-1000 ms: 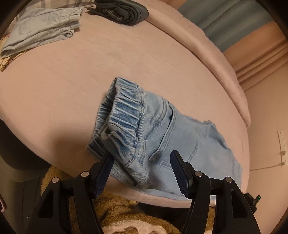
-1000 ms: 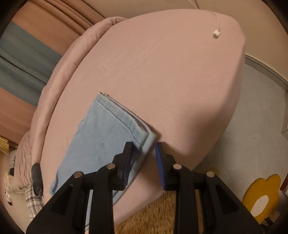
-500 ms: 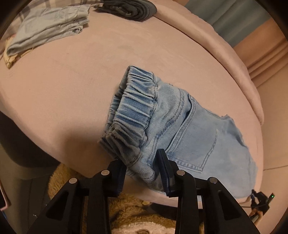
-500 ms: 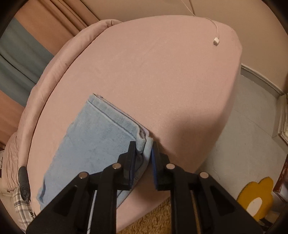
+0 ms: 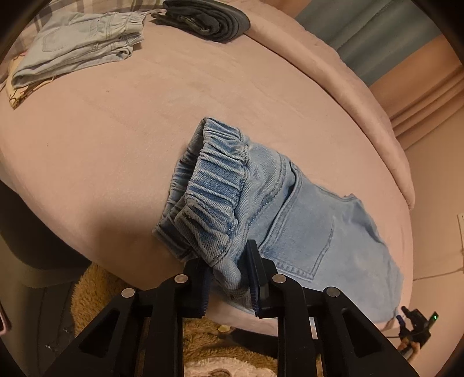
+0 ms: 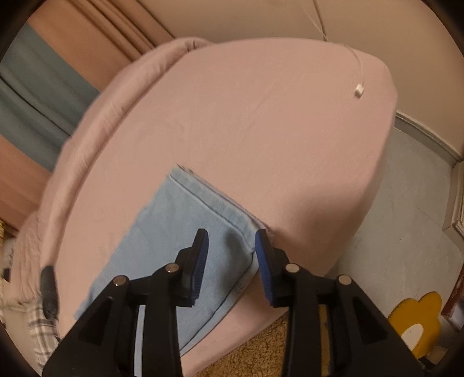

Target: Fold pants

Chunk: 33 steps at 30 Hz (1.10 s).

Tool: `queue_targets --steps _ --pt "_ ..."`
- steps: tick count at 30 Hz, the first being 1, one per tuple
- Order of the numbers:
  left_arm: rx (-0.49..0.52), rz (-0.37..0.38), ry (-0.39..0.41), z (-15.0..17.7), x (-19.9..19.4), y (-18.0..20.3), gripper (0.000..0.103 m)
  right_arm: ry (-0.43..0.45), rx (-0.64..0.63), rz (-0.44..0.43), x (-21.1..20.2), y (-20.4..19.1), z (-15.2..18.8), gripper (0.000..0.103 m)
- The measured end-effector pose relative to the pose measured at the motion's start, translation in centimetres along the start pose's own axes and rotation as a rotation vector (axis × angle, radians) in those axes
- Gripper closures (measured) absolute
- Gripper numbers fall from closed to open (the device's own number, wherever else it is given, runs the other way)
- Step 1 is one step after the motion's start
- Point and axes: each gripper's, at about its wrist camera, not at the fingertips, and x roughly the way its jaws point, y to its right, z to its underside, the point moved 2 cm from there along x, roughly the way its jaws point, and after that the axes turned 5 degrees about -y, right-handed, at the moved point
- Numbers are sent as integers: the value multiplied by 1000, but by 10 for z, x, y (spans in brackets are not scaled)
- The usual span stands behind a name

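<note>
My left gripper (image 5: 229,278) points forward over the near edge of the pink round bed (image 5: 116,139), its fingers pinching the elastic waistband corner of the light-blue denim pants (image 5: 290,220), which lie across the bed toward 3 o'clock. My right gripper (image 6: 230,261) hovers over the pants' hem end (image 6: 179,232), fingers spread apart and holding nothing. At 11 o'clock from my left gripper lie folded pale jeans (image 5: 78,49) and a dark folded garment (image 5: 208,17).
</note>
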Motion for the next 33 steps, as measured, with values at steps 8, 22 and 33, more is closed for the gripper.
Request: queue_targets --steps 8,22,33 --pt "28 -47 0 -1 5 7 82 15 -80 169 15 -5 5 69" --pt "45 -69 -42 2 14 2 85 132 -144 226 -23 -9 6 95" --pt "53 50 71 -26 -30 -2 33 2 -307 184 -17 -88 20 57"
